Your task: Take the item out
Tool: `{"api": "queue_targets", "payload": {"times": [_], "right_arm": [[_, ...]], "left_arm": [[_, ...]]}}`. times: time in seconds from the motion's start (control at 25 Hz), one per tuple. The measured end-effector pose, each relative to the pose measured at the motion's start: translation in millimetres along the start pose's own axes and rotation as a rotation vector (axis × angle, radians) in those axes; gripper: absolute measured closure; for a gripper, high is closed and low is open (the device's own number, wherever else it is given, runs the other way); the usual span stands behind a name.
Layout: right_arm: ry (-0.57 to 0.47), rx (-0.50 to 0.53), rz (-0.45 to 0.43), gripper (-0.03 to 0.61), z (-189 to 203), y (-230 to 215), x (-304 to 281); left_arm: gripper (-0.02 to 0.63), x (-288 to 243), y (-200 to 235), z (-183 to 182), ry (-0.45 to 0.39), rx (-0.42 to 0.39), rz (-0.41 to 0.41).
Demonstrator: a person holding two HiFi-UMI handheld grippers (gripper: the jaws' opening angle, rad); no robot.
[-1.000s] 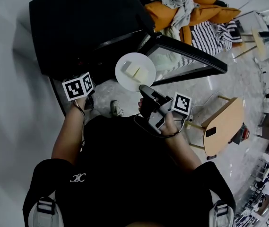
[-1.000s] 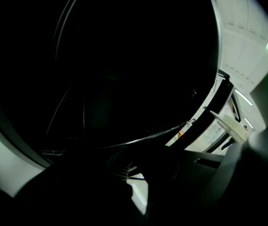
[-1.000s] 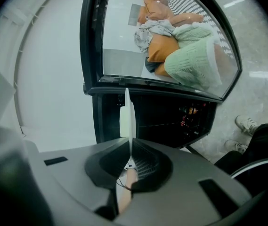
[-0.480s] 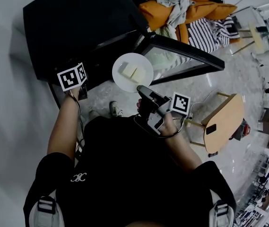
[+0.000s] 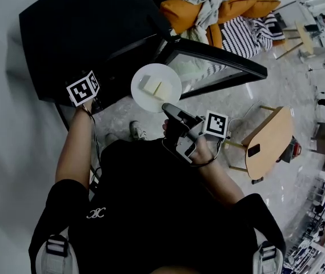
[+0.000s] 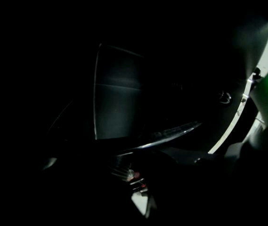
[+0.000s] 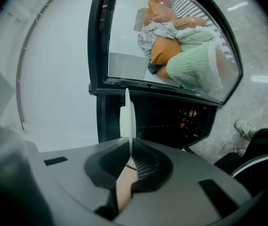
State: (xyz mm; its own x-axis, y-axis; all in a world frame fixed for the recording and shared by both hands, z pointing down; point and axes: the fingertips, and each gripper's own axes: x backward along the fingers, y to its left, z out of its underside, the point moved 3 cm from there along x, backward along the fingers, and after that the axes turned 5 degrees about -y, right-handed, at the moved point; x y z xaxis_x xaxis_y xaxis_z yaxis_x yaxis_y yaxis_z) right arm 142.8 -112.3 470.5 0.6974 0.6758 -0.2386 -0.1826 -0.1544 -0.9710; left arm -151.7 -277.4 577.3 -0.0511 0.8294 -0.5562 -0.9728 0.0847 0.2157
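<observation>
**A:** While the right gripper (image 5: pixel 165 107) holds that white plate (image 5: pixel 172 83), what matters most?

**B:** Keeping it level. The jaws are clamped on the near rim only, so the whole plate sticks out past them. The right gripper view shows it edge-on as a thin white line pinched between the pads. The pale food pieces (image 5: pixel 152 85) lie loose on top, and I'd judge a tilt would slide them off.

**A:** Where is the plate relative to the black appliance (image 5: pixel 82 33)?

**B:** It is outside, in front of the opening and above the floor, just beside the inner edge of the open glass door (image 5: pixel 208 67). The item looks to be out already, so what's left is carrying it clear.

**A:** And the left gripper (image 5: pixel 85 90)?

**B:** It is at the appliance's front near the left side of the opening. Its own view is almost black, with only a faint panel and a curved bright edge. I cannot tell whether its jaws are apart or together, or whether anything is between them.

**A:** Any advice for the carry?

**B:** Draw the plate straight back toward the body without rolling the wrist, and watch the door edge on the right. A rim grip like this gives little margin, so I'd go slowly and avoid sudden stops.
</observation>
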Motion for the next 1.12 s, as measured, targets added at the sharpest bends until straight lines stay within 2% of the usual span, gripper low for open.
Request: {"api": "queue_targets", "payload": {"times": [0.16,0.28,0.44,0.68,0.96,1.12], "right_arm": [[0.003,0.011,0.001,0.558,-2,0,5],[0.003,0.015,0.000,0.558,-2,1,10],[0.003,0.013,-0.007,0.558,0,1,10],[-0.005,0.010,-0.030,0.558,0,0,6],[-0.005,-0.006,-0.052,0.558,24,10,19],[0.012,0.016,-0.073,0.558,23,10,17]], "left_arm": [[0.612,-3,1,-6,-0.042,-0.005,-0.017],[0.612,1,-7,-7,-0.049,-0.035,0.001],[0.612,13,-26,5,-0.042,-0.105,0.067],[0.612,51,-55,39,-0.022,-0.166,0.196],[0.612,134,-59,50,-0.034,-0.152,0.288],[0.612,149,-68,43,-0.065,-0.178,0.322]]}}
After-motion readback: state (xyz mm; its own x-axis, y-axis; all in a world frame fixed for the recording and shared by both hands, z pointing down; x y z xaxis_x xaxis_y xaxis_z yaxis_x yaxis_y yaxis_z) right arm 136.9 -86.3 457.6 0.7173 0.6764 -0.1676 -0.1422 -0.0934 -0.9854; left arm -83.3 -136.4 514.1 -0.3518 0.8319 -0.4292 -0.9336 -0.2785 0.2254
